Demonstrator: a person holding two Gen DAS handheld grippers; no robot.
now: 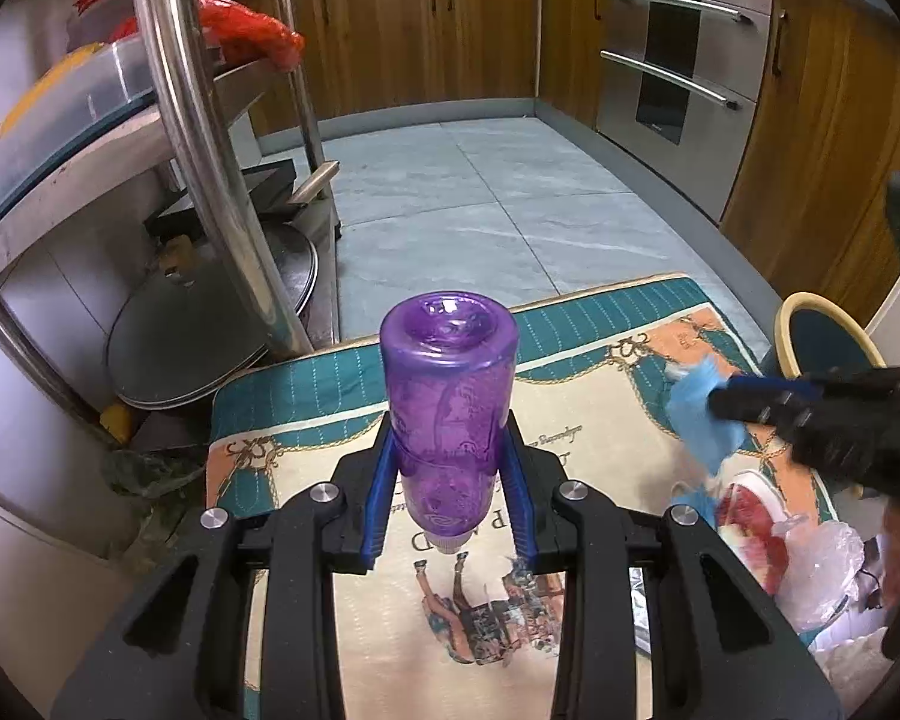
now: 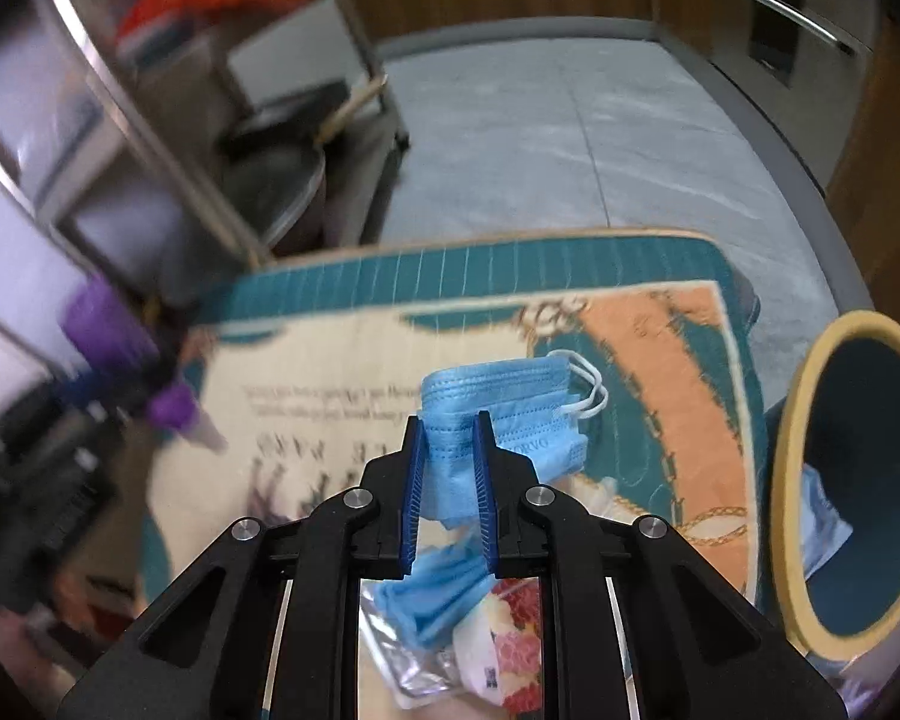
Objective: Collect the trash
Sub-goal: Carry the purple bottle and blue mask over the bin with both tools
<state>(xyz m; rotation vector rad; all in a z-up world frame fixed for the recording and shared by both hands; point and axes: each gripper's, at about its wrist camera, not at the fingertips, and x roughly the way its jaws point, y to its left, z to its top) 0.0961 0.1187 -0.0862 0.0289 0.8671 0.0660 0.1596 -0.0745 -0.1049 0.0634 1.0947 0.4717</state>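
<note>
My left gripper (image 1: 450, 450) is shut on a purple plastic bottle (image 1: 448, 396), held base forward above the printed mat (image 1: 342, 396). My right gripper (image 2: 450, 426) is shut on a blue face mask (image 2: 510, 414), lifted over the mat (image 2: 660, 360); it shows at the right of the left wrist view (image 1: 699, 414). A teal bin with a cream rim (image 2: 792, 468) stands to the right, with something blue inside. The purple bottle also shows blurred at the left of the right wrist view (image 2: 126, 354). More trash lies below: clear wrappers and a red-printed packet (image 2: 510, 648).
A steel trolley (image 1: 198, 138) with lids and trays stands at the left. Wooden cabinets and an oven (image 1: 678, 78) line the back and right. Grey tiled floor (image 1: 480, 192) lies beyond the mat. The bin rim also shows in the left wrist view (image 1: 786, 324).
</note>
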